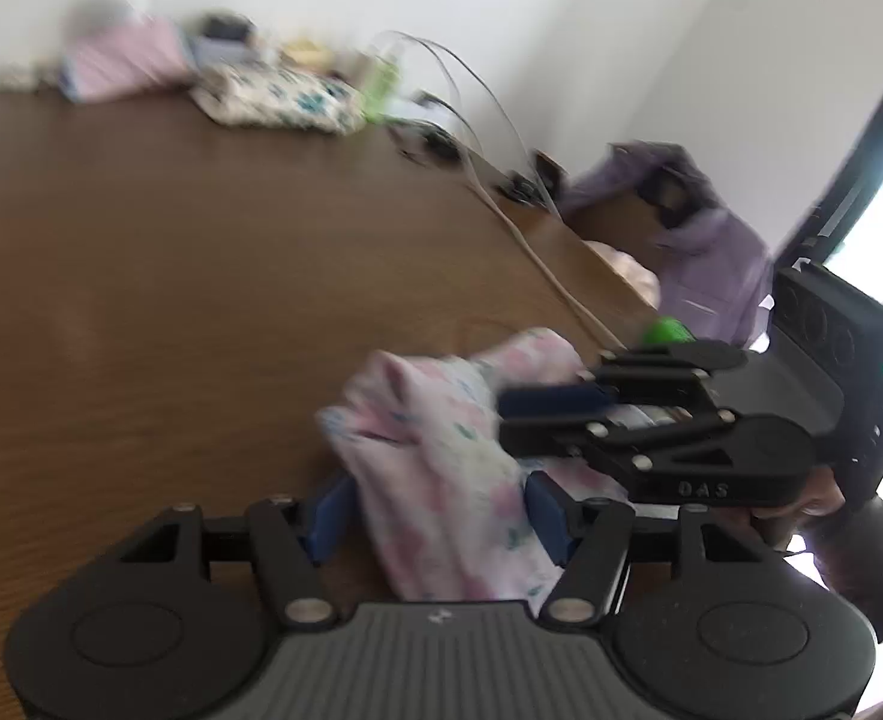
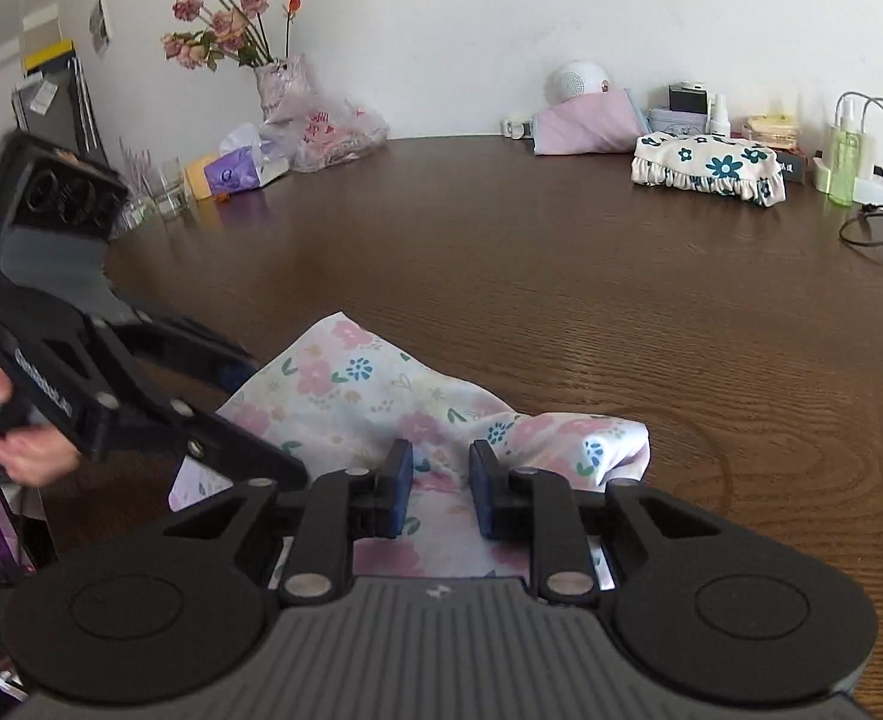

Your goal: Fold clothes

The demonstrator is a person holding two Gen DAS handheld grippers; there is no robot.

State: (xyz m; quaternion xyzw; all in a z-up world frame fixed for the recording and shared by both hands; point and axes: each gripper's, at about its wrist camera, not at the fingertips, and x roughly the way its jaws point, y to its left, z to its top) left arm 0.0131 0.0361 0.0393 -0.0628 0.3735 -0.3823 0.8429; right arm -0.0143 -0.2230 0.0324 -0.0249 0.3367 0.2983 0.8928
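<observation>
- Brown wood fills the left wrist view: one table (image 1: 171, 276), its near and left stretch bare, its far edge along the wall crowded with blurred clutter.
- One floral cloth (image 1: 441, 468), pink and white, is bunched near the table's right edge. It runs up between the two blue pads of the left gripper (image 1: 435, 516), whose jaws stand spread with the cloth between them; blur hides whether the pads press it.
- One right gripper (image 1: 513, 414) comes in from the right, held by a hand (image 1: 801, 510). Its jaws are nearly together at the cloth's upper fold; a pinch cannot be told here.
- One cable (image 1: 537, 264) trails across the table's right side.
- Right wrist view: the same floral cloth (image 2: 381, 396) lies crumpled at the near table edge, with wide bare table (image 2: 561, 252) beyond it.
- The right gripper (image 2: 440, 492) has its two pads narrowly apart above the cloth, a gap on each side, pressing nothing.
- The left gripper (image 2: 243, 390) reaches in from the left, held by a hand (image 2: 27, 450), its tips at the cloth's left edge.
- One vase of flowers (image 2: 279, 84), one tissue box (image 2: 231, 171) and one flowered pouch (image 2: 705, 168) line the far edge.
</observation>
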